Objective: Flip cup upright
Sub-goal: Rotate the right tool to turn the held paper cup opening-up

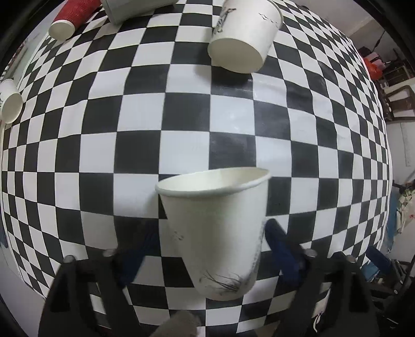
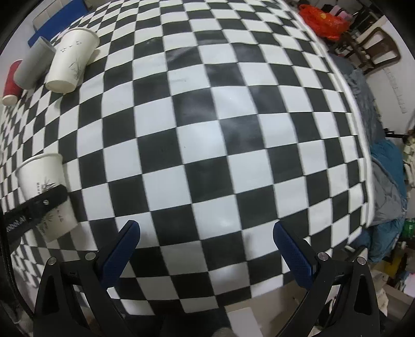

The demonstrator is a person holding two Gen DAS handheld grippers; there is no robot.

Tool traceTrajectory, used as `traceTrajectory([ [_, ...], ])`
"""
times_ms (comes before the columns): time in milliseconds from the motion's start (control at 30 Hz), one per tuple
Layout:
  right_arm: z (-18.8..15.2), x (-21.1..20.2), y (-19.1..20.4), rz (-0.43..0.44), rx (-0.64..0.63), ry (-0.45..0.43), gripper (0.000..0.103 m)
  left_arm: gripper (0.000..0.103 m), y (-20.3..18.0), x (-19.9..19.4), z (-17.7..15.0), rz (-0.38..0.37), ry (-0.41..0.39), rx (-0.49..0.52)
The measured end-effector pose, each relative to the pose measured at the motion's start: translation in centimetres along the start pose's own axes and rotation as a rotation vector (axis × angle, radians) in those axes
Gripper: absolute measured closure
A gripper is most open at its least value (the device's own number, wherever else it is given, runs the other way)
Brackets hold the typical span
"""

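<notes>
Left wrist view: the left gripper (image 1: 210, 246) points forward and down over the checkered table (image 1: 145, 114), its two fingers (image 1: 281, 246) closed around the lower body of a white cup (image 1: 215, 233) that fills the lower centre of the frame. The cup's long axis runs bottom to top in the picture, slightly tilted, with the open rim toward the top and the base toward the camera; the rim leans a little to the right. It cannot be told from this view whether the base touches the table. In the right wrist view the same cup (image 2: 45, 191) sits at the left edge, mouth up, with a black finger of the left gripper (image 2: 41, 204) crossing its side. The right gripper (image 2: 205, 248) hangs over bare checks in the lower middle of its frame, tilted down toward the table, fingers (image 2: 119, 251) spread wide with nothing between them. Toward the upper right of the left view another white cup (image 1: 243, 36) lies on its side, base toward the camera; a red cup (image 1: 71, 19) and a grey cup (image 1: 129, 7) lie at the upper left, and a further white cup (image 1: 9, 102) at the left edge
</notes>
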State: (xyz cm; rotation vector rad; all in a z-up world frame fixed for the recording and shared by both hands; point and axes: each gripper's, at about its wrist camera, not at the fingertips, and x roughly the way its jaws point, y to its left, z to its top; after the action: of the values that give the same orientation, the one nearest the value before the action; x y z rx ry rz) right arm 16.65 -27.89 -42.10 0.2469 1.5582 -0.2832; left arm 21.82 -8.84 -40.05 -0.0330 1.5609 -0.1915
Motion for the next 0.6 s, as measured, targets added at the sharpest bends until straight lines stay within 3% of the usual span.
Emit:
traceTrajectory([
  [333,1.6,-1.4,0.1,0.072,-0.030,-0.029,0.000,0.014,2.1,-4.6,-0.4,-0.011,-0.120,-0.033],
  [467,2.3,-3.1,0.5,0.114,-0.042,-0.045,0.000,0.013,3.7,-8.2,-1.6,-0.030,-0.223,-0.013],
  [600,1.7,-5.0,2.0,0.174,-0.088,-0.045,0.000,0.013,5.6,-10.8,-3.0,0.020,-0.327,-0.005],
])
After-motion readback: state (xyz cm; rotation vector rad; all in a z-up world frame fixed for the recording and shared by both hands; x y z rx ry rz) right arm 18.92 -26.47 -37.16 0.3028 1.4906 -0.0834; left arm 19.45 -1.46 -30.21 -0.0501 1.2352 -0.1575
